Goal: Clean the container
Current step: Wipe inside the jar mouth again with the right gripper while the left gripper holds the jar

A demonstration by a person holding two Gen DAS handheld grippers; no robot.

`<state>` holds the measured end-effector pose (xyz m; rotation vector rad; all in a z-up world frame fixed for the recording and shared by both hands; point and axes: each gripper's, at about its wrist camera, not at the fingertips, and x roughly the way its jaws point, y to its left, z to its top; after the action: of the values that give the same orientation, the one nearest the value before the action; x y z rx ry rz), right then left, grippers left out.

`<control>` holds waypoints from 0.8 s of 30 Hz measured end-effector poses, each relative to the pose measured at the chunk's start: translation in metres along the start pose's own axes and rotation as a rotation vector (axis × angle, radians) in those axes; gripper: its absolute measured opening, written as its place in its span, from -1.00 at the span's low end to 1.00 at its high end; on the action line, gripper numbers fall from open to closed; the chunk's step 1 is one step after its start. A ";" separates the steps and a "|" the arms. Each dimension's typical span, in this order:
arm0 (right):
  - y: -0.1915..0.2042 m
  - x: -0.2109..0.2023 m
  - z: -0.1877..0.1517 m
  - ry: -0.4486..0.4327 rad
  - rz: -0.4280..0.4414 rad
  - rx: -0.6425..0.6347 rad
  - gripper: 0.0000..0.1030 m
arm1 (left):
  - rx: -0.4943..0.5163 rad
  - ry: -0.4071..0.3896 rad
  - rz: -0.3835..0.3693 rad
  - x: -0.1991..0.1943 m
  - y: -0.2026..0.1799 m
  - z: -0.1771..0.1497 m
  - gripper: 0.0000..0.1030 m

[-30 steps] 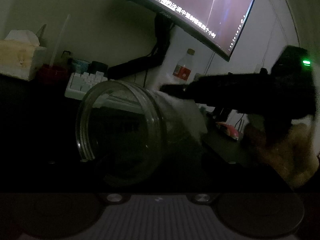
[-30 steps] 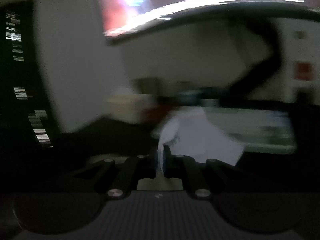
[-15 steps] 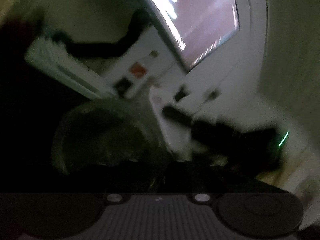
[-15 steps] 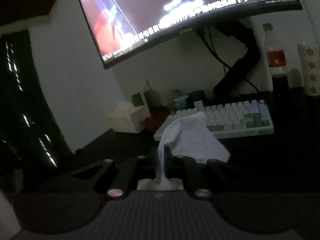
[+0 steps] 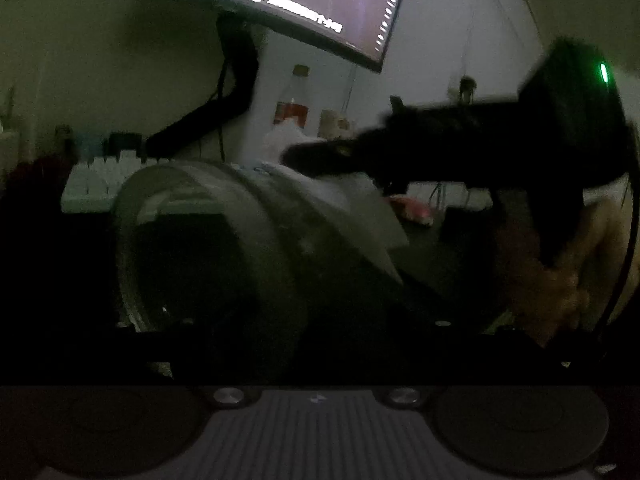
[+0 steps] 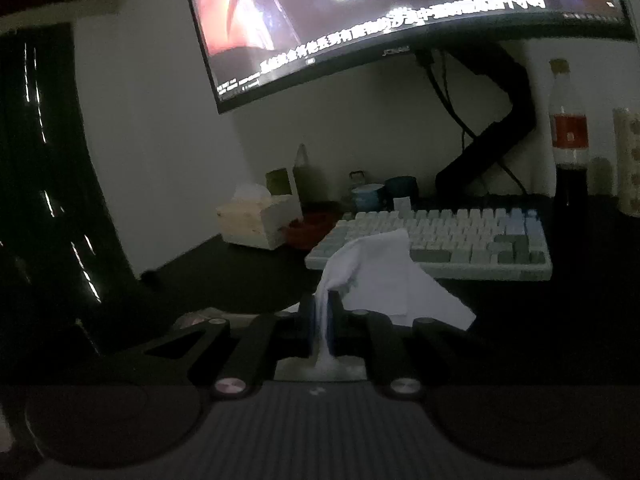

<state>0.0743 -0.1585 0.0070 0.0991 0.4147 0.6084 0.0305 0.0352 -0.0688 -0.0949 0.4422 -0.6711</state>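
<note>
A clear glass jar (image 5: 224, 248) lies on its side in front of my left gripper (image 5: 280, 320), mouth to the left. It sits between the jaws, which are opening; the fingers themselves are lost in the dark. My right gripper (image 5: 304, 156) reaches in from the right, held by a hand (image 5: 560, 280), and lays a white tissue (image 5: 344, 204) over the jar's far side. In the right wrist view the right gripper (image 6: 323, 308) is shut on that tissue (image 6: 384, 276), which fans out ahead of the fingers. The jar is out of that view.
A dark desk holds a pale keyboard (image 6: 440, 240), a cola bottle (image 6: 568, 140), a tissue box (image 6: 256, 224) and cups (image 6: 368, 196). A curved monitor (image 6: 400, 20) on a black arm hangs above. A red and white object (image 5: 412, 210) lies at the right.
The left view rolled hard to one side half a second ago and has come back level. The jar now fills more of it. The right gripper kept the tissue and stays by the jar.
</note>
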 end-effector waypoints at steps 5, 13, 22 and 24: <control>0.019 0.005 -0.003 0.009 0.111 -0.018 -0.82 | -0.069 -0.009 -0.049 -0.002 0.010 0.001 0.60; -0.008 0.021 0.005 0.050 -0.159 -0.035 -0.80 | -0.228 -0.028 -0.162 -0.002 0.038 0.001 0.66; 0.029 0.009 -0.006 0.017 0.033 -0.095 -0.83 | -0.169 -0.020 -0.121 0.000 0.024 0.001 0.66; 0.012 0.010 -0.003 0.026 -0.056 -0.063 -0.82 | -0.175 -0.020 -0.120 0.002 0.025 0.001 0.66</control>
<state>0.0740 -0.1434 0.0029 0.0192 0.4215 0.5673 0.0464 0.0533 -0.0737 -0.2952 0.4785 -0.7479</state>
